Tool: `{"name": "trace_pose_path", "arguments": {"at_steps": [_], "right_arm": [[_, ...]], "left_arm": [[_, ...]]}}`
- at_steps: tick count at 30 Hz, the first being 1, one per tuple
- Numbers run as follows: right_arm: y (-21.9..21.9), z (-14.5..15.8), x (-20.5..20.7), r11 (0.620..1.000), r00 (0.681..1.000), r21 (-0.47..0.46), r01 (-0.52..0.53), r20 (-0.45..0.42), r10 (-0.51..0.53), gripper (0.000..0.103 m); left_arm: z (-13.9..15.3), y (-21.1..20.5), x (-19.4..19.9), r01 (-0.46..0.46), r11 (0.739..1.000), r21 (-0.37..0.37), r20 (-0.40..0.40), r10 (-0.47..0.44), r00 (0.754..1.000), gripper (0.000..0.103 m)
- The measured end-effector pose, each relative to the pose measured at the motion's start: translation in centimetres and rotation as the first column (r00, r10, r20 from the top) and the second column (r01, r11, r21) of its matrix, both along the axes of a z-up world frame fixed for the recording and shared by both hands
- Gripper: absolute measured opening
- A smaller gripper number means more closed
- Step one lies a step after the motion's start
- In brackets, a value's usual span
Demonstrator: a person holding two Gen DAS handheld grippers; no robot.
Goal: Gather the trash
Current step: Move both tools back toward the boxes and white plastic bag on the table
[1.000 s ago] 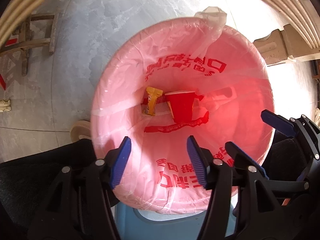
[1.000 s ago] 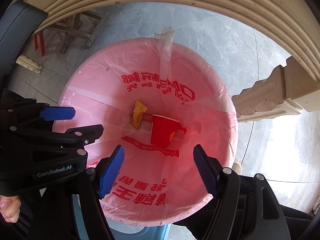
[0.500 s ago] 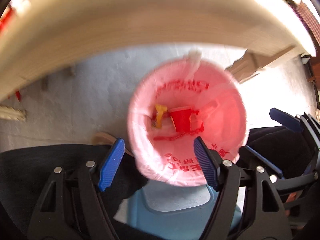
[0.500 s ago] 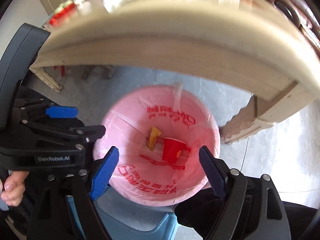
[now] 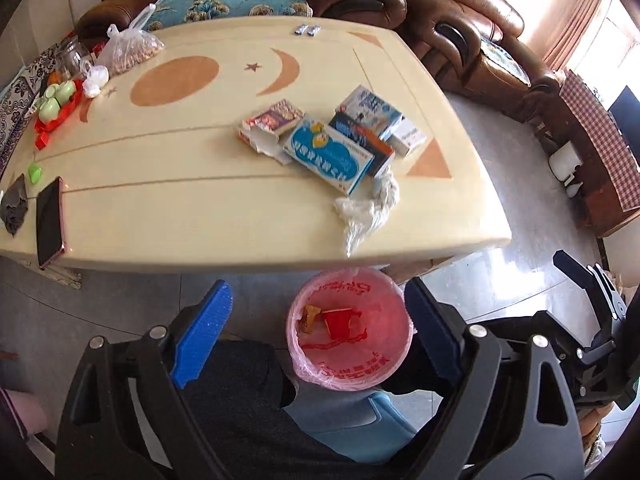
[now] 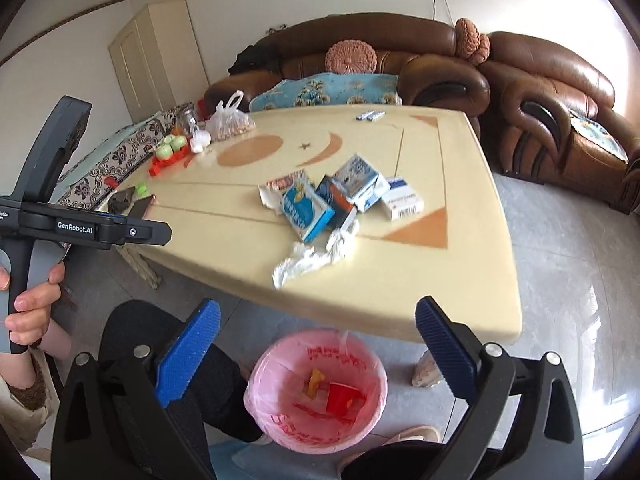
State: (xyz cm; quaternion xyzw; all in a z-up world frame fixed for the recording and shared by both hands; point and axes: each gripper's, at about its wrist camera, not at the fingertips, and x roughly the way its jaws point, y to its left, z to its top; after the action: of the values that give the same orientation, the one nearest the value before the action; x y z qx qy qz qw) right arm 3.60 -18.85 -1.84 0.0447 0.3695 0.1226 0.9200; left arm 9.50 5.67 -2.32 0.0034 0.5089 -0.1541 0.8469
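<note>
Left gripper (image 5: 318, 324): black triangular frames, silver screw heads, ribbed blue pads (image 5: 202, 334). Right gripper (image 6: 318, 354): same build, blue ribbed pads, silver screws. Left unit's body seen from the right wrist view: dark grey handle, white "GenRobot.AI" marking. Person: dark trousers (image 5: 240, 392), brown knitted cuff (image 6: 30, 396).

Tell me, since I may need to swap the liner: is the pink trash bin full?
Nearly empty: the pink trash bin holds only a red cup and a yellow wrapper.
</note>
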Motion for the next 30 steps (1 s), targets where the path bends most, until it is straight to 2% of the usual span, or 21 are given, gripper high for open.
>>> {"name": "trace_pose_path", "arguments": {"at_steps": [7, 10, 12, 18, 30], "right_arm": [[-1.3, 7.2, 1.4, 0.999, 0.993, -0.046, 0.018, 0.116, -0.013, 0.096], [-1.5, 8.8, 2.1, 0.998, 0.991, -0.054, 0.012, 0.133, -0.005, 0.096], [-1.4, 9.2, 3.0, 0.999, 0.991, -0.050, -0.002, 0.132, 0.008, 0.096], [-1.3, 8.7, 5.1, 1.000, 0.995, -0.017, -0.022, 0.097, 0.024, 0.096], [-1.8, 3.9, 9.2, 0.999, 1.000, 0.033, -0.014, -0.012, 0.014, 0.096]], "left_arm": [[6.1, -1.1, 2.8, -0.024, 1.000, -0.018, -0.010, 0.023, 1.000, 0.086], [7.7, -2.2, 2.9, -0.019, 0.999, 0.042, 0.050, 0.017, 0.999, 0.086], [8.1, -2.9, 3.2, -0.011, 0.998, 0.067, 0.058, 0.007, 0.998, 0.090], [6.0, -4.3, 5.0, 0.001, 0.997, 0.071, 0.006, -0.002, 1.000, 0.090], [1.0, -4.2, 10.2, -0.052, 0.998, 0.021, -0.125, 0.055, 0.991, 0.090]]}}
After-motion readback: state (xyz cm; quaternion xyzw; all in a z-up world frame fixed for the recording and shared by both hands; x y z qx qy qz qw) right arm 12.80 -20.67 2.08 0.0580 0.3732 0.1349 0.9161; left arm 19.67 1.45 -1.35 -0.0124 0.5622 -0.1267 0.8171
